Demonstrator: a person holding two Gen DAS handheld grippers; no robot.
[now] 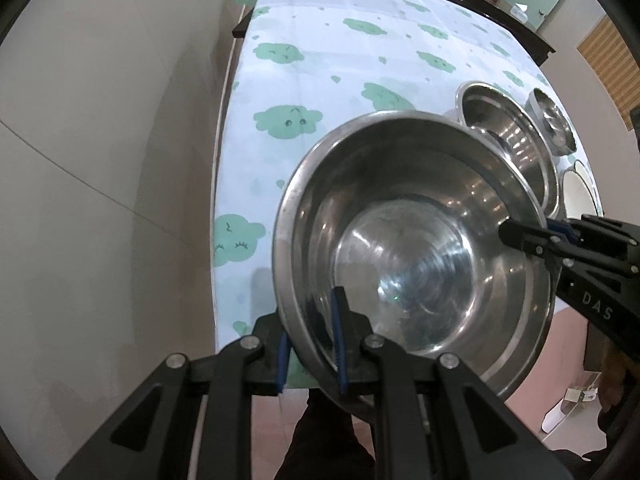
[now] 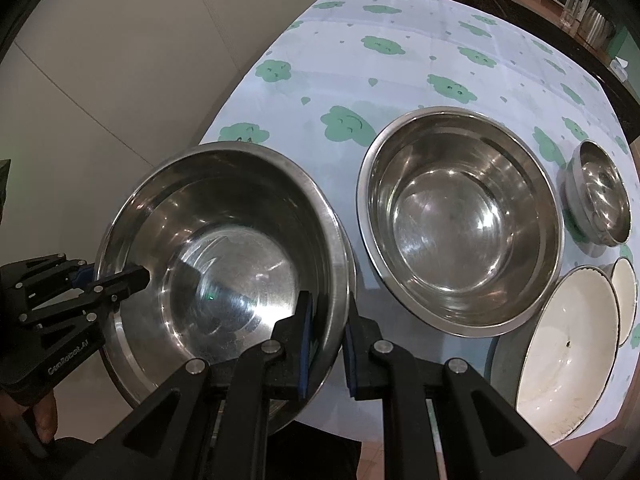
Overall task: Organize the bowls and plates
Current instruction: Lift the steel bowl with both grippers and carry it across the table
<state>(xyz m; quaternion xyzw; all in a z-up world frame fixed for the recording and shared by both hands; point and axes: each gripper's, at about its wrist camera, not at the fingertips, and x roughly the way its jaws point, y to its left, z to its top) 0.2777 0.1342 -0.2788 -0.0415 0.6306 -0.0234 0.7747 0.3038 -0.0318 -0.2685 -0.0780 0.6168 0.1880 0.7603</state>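
Left wrist view: the left claw [image 1: 310, 344] is clamped on the near rim of a large steel bowl [image 1: 420, 264], one blue-padded finger inside the wall and one outside. The right claw [image 1: 524, 236] pinches the same bowl's rim at its right side. The bowl hangs tilted over the near left corner of the desk [image 1: 340, 64], which is covered by a white cloth with green cloud faces.

In the right wrist view the right claw [image 2: 326, 344] grips the bowl's [image 2: 224, 248] right rim the same way, wall between its pads, while the left claw [image 2: 120, 280] bites the left rim. Just right of the held bowl a second large steel bowl [image 2: 460, 220] sits upright on the cloth. Farther right stands a small steel bowl [image 2: 600, 192]. At the near right edge lie a large white plate [image 2: 560, 352] and, overlapped behind it, a smaller white plate [image 2: 626, 300].
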